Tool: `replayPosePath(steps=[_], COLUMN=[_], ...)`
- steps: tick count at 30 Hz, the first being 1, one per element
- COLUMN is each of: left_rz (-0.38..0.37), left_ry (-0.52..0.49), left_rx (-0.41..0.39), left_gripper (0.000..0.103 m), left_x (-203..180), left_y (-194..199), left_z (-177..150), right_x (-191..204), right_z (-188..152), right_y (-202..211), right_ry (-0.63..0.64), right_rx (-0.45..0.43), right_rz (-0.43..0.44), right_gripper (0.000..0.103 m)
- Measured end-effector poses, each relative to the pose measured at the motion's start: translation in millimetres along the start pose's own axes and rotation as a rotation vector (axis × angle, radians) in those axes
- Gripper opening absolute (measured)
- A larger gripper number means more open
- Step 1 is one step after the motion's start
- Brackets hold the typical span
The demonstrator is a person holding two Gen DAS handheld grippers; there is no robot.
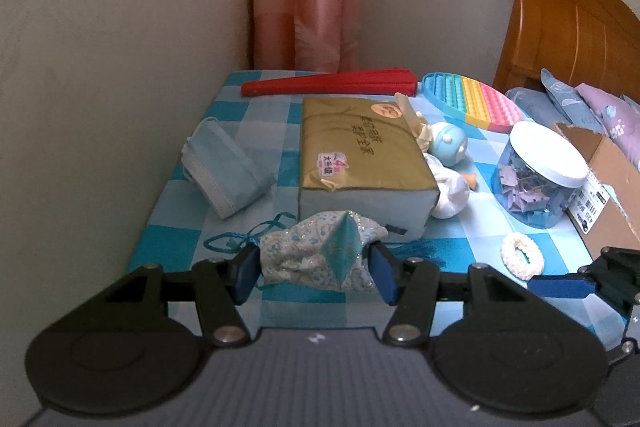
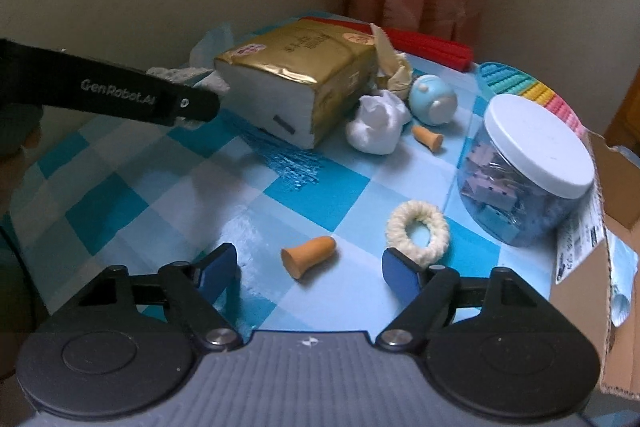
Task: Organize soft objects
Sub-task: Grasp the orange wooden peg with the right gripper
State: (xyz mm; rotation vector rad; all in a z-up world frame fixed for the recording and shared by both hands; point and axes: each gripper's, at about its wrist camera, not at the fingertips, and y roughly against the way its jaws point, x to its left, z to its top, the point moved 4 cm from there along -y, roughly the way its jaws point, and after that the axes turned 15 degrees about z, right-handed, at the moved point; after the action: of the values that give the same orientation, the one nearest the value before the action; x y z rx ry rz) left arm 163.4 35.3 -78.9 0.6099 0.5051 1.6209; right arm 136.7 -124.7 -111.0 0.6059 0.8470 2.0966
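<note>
Between the left gripper (image 1: 314, 269) pads: white-and-teal fabric sachet (image 1: 320, 253), pinched, lifted above checked tablecloth (image 1: 176, 203), just before gold tissue pack (image 1: 360, 155). Right gripper (image 2: 310, 269) jaws apart, orange earplug (image 2: 308, 255) lying loose between them; cream scrunchie (image 2: 418, 229) beside the right pad.

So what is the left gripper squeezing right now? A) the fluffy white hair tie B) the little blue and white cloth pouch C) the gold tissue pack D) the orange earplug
B: in the left wrist view, the left gripper has both blue pads pressed against the cloth pouch, which bulges between them.
</note>
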Motion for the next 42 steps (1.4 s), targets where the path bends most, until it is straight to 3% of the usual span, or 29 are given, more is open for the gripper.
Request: replayPosePath(steps=[11,15,16,23,34,42], left_rz=[0.008,-0.002,-0.005,-0.003,0.008,0.013], left_ry=[0.026,0.023,0.024,0.025,0.023,0.020], left_rx=[-0.019,-0.007,-0.004,0.003,0.020,0.029], left_gripper=[0.057,0.057,0.057,0.057,0.057,0.057], left_x=[5.1,2.8,3.0,2.2,0.9,-0.5], left_y=[6.4,5.0,4.7,5.4,2.7,-0.8], left_z=[5.9,4.5,4.5,4.3,1.6,1.2], right_x=[3.1,1.6,0.3,-8.3,-22.7,-22.0], right_z=[8.3,5.4,4.0,5.4,25.3,37.1], right_y=[10.1,14.1,13.0,4.9,-10.3,-20.9], right_ry=[0.092,0.169,0.181,0.242,0.268,0.223], right_rx=[0.010,0.045,0.060,0.109,0.200,0.211], right_rz=[0.016,0.017,0.024,0.079,0.311,0.323], right_gripper=[0.076,0.054,0.053,0.051,0.046,0.043])
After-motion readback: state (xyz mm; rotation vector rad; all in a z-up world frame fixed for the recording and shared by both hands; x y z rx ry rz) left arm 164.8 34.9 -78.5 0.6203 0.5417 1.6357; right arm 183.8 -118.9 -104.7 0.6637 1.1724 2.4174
